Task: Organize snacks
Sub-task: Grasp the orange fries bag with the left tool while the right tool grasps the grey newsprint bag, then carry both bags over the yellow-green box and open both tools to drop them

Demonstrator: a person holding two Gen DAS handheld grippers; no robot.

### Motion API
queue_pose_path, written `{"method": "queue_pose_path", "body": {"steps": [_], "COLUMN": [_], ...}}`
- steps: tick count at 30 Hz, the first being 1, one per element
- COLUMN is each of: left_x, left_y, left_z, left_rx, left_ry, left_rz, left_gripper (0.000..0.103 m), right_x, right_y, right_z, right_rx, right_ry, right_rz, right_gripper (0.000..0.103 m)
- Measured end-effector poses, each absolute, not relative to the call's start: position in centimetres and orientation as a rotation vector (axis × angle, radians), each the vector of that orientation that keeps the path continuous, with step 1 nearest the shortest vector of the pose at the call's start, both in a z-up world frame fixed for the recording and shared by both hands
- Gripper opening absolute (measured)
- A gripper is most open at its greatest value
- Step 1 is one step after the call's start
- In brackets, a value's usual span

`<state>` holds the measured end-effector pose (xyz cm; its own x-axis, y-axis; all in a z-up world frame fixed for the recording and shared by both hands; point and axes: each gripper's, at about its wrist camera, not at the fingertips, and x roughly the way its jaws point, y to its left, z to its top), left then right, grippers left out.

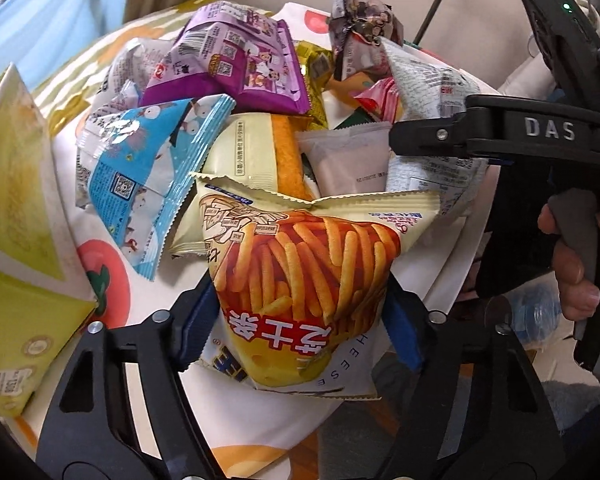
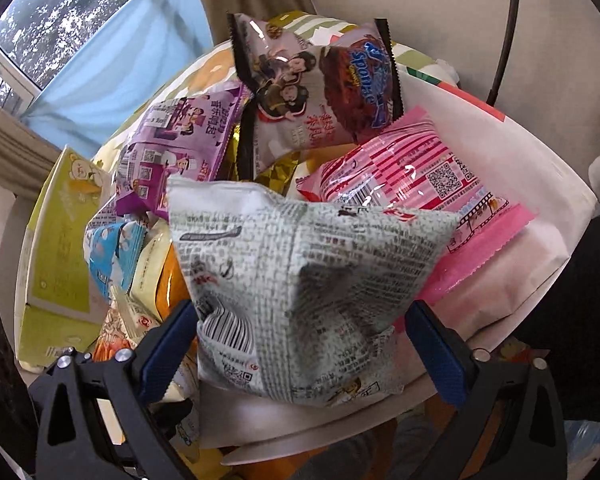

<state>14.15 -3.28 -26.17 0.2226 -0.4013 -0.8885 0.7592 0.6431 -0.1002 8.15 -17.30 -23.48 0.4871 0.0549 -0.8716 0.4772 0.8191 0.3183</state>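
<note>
Snacks lie heaped on a round table (image 1: 112,292) under a fruit-print cloth, with two pairs of tongs lowered over the pile. Seen from the left wrist, the left tongs (image 1: 300,320) straddle a cheese-fries bag (image 1: 300,264) at the near edge of the heap, blue pads pressing both its sides, its foil bulging between them. That view alone also shows the right tongs (image 1: 452,140) from the side, reaching in over a white newsprint-pattern bag (image 1: 428,80), with a person's fingers (image 1: 572,276) curled on the grey trigger. The right wrist view shows what that angle hides: the right tongs (image 2: 300,344) stand spread around the newsprint bag (image 2: 300,280), their pads beside its lower corners with a gap showing on the right. Only there do a pink striped packet (image 2: 420,176) and a grey sponge-cake bag (image 2: 312,84) appear face-on. A purple bag (image 1: 236,60) and a green box (image 1: 16,216) appear in both views.
</note>
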Motion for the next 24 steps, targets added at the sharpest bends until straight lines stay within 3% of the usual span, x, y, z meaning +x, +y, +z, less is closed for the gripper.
{"method": "queue_pose_path", "body": {"steps": [4,11,24], "left_x": [13.9,13.2,10.9], "left_y": [-3.5,-2.6,-0.9], "left_z": [-25.9,-24.2,-17.1], "left_rx": [0.397,0.368,0.278], "left_ry": [1.074,1.059,0.97], "left_rz": [-0.838,-0.814,-0.574], "left_gripper": [0.064,0.063,0.063], "right_x": [7.8,7.0,7.3], "right_y": [-17.4,-16.5,-16.5], "right_z": [-23.6,-22.6,-17.4], "right_rx": [0.58,0.558,0.46], "right_ry": [1.044,1.035,1.007], "right_rz": [-0.281,-0.284,-0.087], "right_gripper": [0.086,0.066,0.063]}}
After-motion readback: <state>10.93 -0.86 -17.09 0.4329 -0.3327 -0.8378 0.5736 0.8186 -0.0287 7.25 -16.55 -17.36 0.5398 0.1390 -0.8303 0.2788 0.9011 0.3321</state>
